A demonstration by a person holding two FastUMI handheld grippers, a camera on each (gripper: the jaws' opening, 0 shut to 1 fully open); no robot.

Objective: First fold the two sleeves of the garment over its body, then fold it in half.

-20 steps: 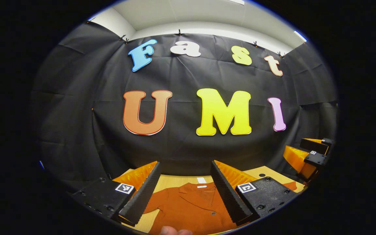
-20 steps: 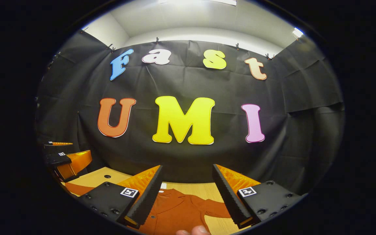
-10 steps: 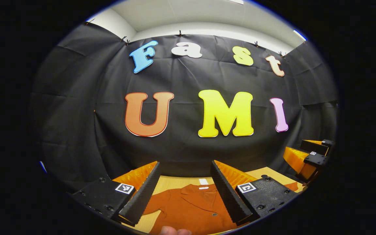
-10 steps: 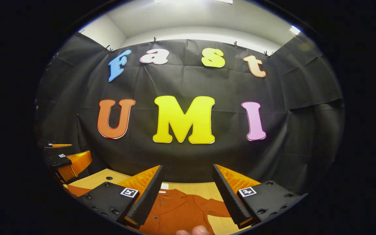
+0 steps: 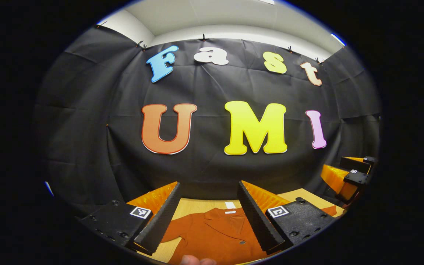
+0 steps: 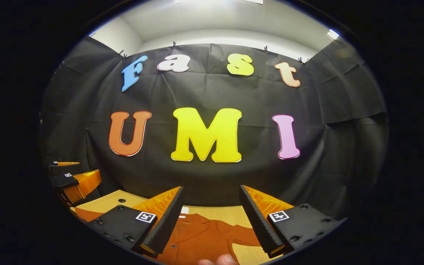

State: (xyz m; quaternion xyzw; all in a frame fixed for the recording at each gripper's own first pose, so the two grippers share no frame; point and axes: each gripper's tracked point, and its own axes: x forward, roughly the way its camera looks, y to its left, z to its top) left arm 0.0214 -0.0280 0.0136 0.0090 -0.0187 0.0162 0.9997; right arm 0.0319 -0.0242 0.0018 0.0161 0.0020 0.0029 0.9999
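Held level above a wooden table [image 5: 197, 205] in a black-draped booth, both grippers wide open and holding nothing. In the left gripper view, left gripper [image 5: 209, 215] poised over a rust-orange shirt [image 5: 215, 235] lying flat on the table — collar and a small white tag toward the far edge, one dark button visible on the front. Right gripper [image 5: 348, 175] seen farther off at the right edge of that view, also raised above the table. In the right gripper view, right gripper [image 6: 212, 217] hovering with jaws spread over the same shirt [image 6: 197, 239], one sleeve [image 6: 243, 235] stretched out flat to the side across the table [image 6: 226, 211], unfolded. Left gripper [image 6: 74, 178] off at the left edge of that view, above a table corner. A fingertip [image 6: 221, 260] just visible at the bottom edge.
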